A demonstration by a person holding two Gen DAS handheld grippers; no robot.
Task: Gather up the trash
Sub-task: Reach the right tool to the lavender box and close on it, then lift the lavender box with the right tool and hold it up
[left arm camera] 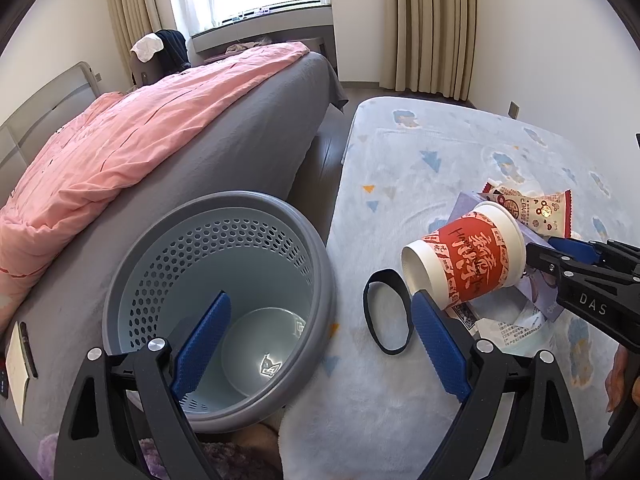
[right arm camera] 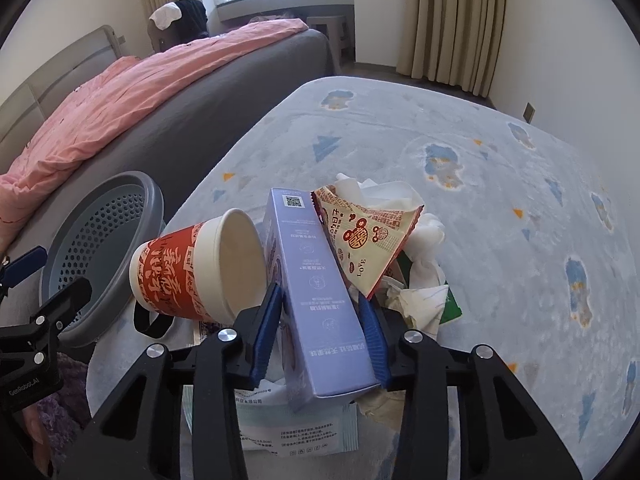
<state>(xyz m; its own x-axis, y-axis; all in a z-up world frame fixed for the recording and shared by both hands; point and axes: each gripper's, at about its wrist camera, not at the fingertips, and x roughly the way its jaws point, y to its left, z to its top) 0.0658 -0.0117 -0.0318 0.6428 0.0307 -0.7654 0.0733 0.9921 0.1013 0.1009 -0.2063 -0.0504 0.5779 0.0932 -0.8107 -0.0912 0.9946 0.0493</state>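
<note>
A grey perforated trash basket point(left arm camera: 320, 256) stands beside the bed, holding only a small scrap at its bottom; it also shows in the right wrist view point(right arm camera: 156, 200). My left gripper point(left arm camera: 320, 336) is open and empty, held over the basket's rim. My right gripper point(right arm camera: 322, 320) is shut on a long lavender box point(right arm camera: 308, 292). A red and white paper cup point(right arm camera: 192, 268) lies tipped against the box; it shows in the left wrist view too point(left arm camera: 468, 260). A snack wrapper point(right arm camera: 364, 240), crumpled tissues point(right arm camera: 424, 240) and a printed packet point(right arm camera: 288, 432) lie in the pile around them.
A black elastic band point(left arm camera: 386, 312) lies on the pale blue rug point(left arm camera: 440, 152) between basket and pile. A bed with a grey sheet point(left arm camera: 248, 136) and pink quilt point(left arm camera: 120, 148) rises at left. Curtains and a window are at the back.
</note>
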